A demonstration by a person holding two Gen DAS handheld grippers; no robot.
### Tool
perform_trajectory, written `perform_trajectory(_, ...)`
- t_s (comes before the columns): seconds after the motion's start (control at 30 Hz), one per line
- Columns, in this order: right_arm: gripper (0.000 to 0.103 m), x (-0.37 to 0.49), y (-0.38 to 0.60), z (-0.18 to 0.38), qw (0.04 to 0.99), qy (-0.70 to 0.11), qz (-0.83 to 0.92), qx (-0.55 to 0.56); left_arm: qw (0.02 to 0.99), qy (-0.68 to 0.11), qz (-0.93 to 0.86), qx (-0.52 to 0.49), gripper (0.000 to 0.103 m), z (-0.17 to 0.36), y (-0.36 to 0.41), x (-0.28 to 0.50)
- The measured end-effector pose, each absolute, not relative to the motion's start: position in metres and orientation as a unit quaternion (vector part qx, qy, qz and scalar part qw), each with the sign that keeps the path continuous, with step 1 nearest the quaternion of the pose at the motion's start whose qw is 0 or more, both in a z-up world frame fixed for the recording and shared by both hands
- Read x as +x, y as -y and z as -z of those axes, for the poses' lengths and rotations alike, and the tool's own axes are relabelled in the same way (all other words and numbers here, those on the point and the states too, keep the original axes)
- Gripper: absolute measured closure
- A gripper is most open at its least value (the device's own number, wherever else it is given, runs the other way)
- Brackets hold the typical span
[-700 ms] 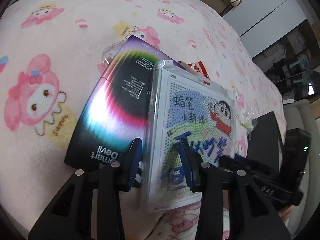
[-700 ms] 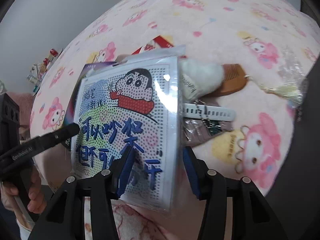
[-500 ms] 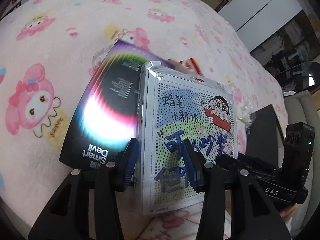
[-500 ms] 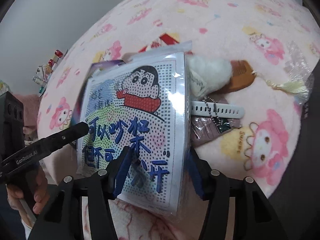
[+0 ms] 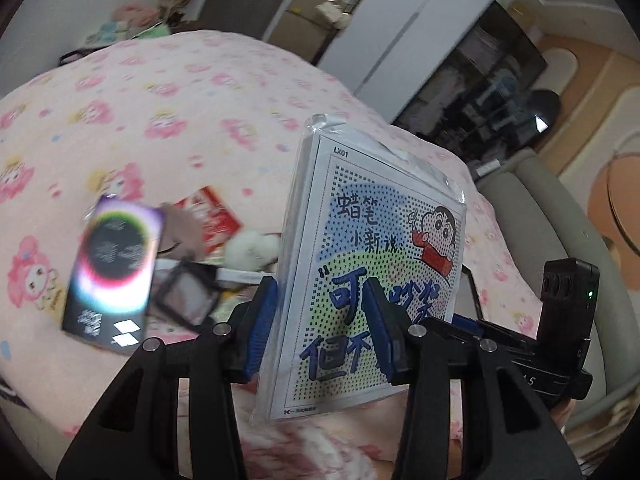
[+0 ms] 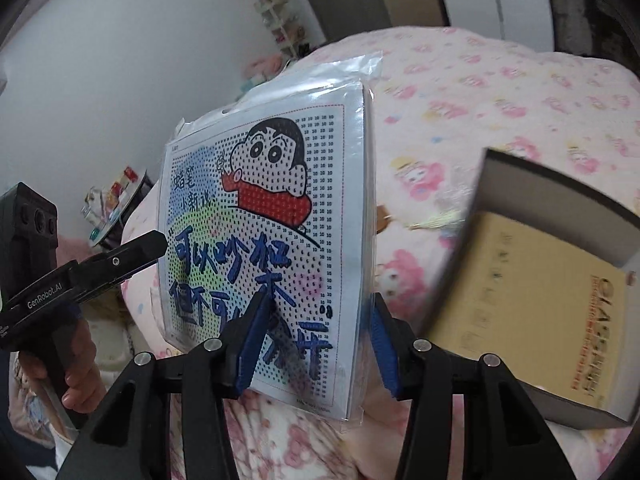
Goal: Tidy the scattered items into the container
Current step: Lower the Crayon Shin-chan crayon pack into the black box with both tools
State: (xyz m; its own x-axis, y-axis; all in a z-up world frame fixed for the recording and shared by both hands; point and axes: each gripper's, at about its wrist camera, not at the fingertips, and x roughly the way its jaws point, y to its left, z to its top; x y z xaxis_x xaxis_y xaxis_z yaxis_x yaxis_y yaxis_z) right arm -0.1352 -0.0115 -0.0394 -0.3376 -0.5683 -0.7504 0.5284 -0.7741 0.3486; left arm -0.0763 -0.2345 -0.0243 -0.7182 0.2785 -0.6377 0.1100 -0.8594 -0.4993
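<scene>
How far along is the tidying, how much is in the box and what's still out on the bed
Nothing looks packed yet: only the grey box's brown inside shows. In hand: the left gripper and right gripper both clamp the cartoon craft pack, lifted off the blanket. Left: the black Smart Devil box, red packet, white plush and nearby clutter.

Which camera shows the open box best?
The right wrist view: the box fills its right side, showing a dark rim and tan lining with orange print. The left wrist view shows almost none of it, perhaps a thin dark edge behind the cartoon packet.
</scene>
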Motion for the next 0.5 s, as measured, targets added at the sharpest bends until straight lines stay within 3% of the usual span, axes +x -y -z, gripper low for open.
perform_trajectory(0.23,0.058,-0.154,-0.074,0.019,0.273,0.038,0.852,0.445,0.115,0.216,-0.888,-0.39,0.059,0.011,0.136,-0.13)
perform_trajectory(0.5,0.058,-0.213,-0.142,0.054,0.216,0.049,0.856,0.467,0.154,0.198,-0.857,-0.451,0.059,0.049,0.047,-0.214)
